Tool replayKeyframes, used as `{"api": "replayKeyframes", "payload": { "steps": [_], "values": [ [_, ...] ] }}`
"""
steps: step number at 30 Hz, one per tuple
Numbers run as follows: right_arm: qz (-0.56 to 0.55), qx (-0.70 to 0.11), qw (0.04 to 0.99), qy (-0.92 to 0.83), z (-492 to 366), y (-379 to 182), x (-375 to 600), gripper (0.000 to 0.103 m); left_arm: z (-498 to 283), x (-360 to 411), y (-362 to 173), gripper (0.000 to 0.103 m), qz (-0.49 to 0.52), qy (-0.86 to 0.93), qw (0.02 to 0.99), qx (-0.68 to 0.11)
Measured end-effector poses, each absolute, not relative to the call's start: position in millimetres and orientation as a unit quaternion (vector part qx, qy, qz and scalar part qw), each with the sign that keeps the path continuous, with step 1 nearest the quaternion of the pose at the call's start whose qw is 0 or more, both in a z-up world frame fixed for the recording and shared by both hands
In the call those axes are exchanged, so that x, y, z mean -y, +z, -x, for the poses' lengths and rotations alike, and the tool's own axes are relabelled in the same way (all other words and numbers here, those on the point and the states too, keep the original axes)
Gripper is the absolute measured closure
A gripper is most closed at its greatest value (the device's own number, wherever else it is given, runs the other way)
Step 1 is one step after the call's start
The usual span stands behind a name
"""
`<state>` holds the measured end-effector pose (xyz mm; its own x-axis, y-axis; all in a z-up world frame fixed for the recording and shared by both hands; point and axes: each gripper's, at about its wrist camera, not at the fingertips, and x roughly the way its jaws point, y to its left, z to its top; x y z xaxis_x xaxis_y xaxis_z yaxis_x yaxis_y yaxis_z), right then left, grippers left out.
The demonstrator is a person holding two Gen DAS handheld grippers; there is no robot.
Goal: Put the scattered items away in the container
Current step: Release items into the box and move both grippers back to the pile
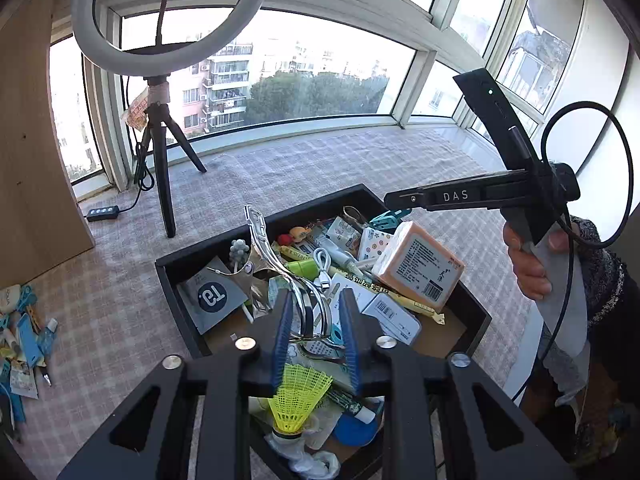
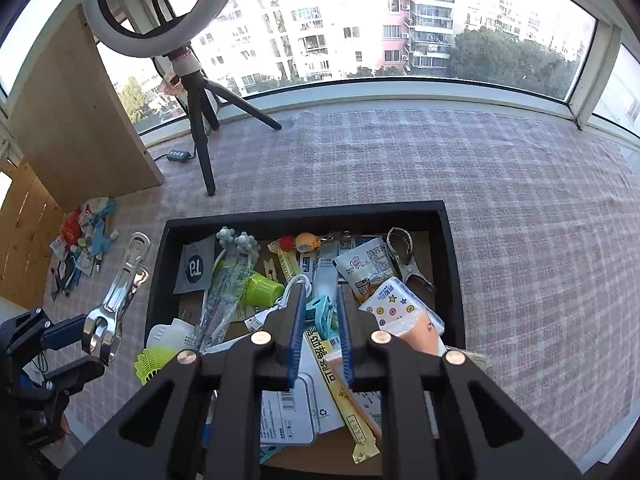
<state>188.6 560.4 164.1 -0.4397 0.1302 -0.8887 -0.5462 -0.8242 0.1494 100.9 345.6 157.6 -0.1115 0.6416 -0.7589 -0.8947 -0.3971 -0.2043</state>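
Observation:
My left gripper [image 1: 316,312] is shut on a large shiny metal clip [image 1: 276,264] and holds it above the near left part of the black box [image 1: 180,284]; the right wrist view shows that clip [image 2: 116,296] just left of the box [image 2: 452,264]. The box is full of small items: a yellow shuttlecock [image 1: 296,400], an orange-backed tissue pack [image 1: 420,272], a green cup [image 2: 262,290], a white cable [image 2: 280,304]. My right gripper [image 2: 318,304] is open and empty, hovering over the box middle above a teal clip [image 2: 320,312].
A pile of scattered small items [image 2: 84,240] lies on the checked cloth at the left, beside a wooden panel [image 2: 76,120]. A ring light on a tripod [image 2: 200,136] stands behind the box. A power strip [image 1: 103,213] lies near the window.

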Motion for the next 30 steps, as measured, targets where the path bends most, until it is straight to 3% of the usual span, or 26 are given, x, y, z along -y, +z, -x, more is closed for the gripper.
{"api": "replayKeyframes", "payload": {
  "steps": [1, 2, 19, 30],
  "values": [
    [0.483, -0.217, 0.214, 0.821, -189, 165, -563, 0.041, -104, -347, 158, 0.021, 0.402, 0.735, 0.523, -0.156],
    [0.474, -0.221, 0.220, 0.824, -190, 166, -564, 0.038, -106, -346, 160, 0.023, 0.397, 0.738, 0.523, -0.154],
    [0.485, -0.144, 0.129, 0.853, -85, 175, -475, 0.038, -38, -254, 169, 0.023, 0.411, 0.810, 0.402, -0.113],
    [0.491, -0.071, 0.043, 0.867, -8, 179, -364, 0.038, 24, -124, 159, 0.023, 0.442, 0.846, 0.293, -0.065]
  ]
}}
